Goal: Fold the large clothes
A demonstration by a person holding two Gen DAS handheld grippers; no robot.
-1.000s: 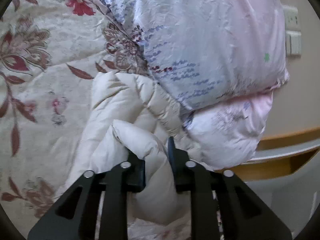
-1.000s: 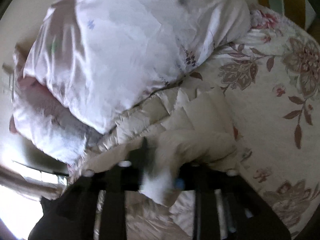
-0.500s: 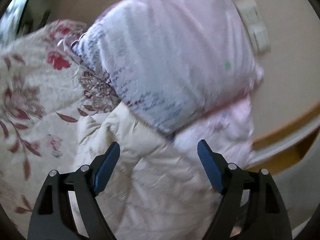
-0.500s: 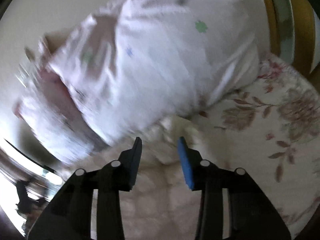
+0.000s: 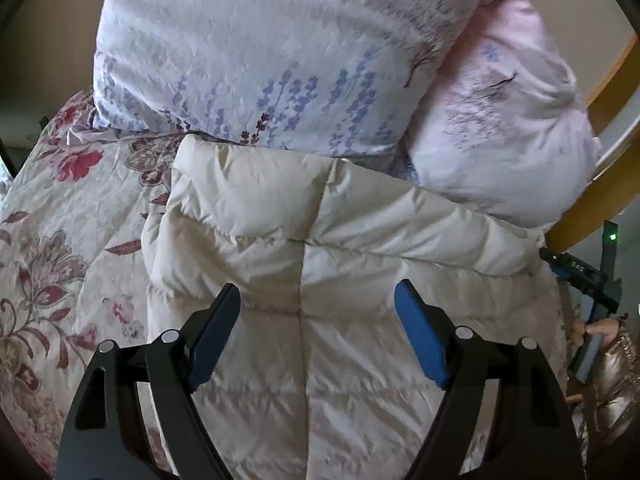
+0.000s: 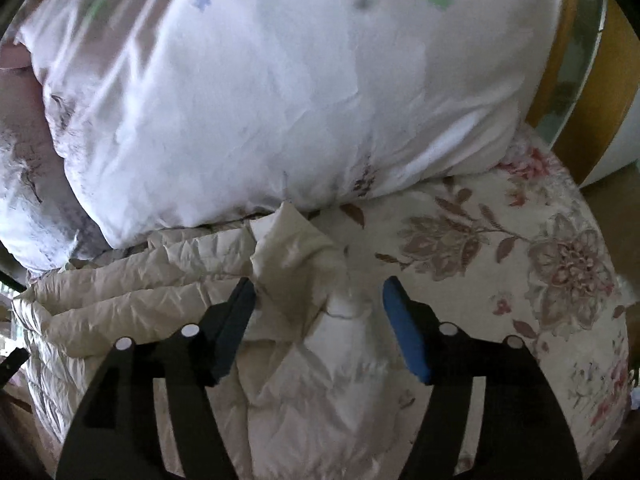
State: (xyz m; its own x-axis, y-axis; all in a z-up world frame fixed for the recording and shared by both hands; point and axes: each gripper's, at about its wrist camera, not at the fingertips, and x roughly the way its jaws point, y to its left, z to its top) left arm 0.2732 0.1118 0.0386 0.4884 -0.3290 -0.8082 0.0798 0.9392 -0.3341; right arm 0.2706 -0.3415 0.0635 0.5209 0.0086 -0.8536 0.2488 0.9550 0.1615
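Note:
A cream quilted puffer jacket [image 5: 320, 220] lies folded on the floral bedspread [image 5: 60, 220], its far edge against the pillows. My left gripper [image 5: 316, 292] hangs open just above the jacket's middle seam, nothing between its blue pads. In the right wrist view the jacket [image 6: 140, 300] spreads to the left, and a crumpled corner of it [image 6: 296, 248] sits just beyond my right gripper [image 6: 319, 284]. That gripper's jaws stand apart and are closing, with jacket fabric under the gap and no pad pressing on it.
A lavender-print pillow [image 5: 280, 60] and a pink pillow [image 5: 500, 140] are stacked against the wooden headboard [image 5: 612, 92]. The other gripper [image 5: 588, 280], a hand and a shiny gold sleeve [image 5: 612, 380] show at the right edge. The bedspread [image 6: 500, 260] extends right of the jacket.
Both grippers have let go of the jacket folds they pinched a second ago. The left one opened wide and rolled upright; both now hover over the laid-down jacket.

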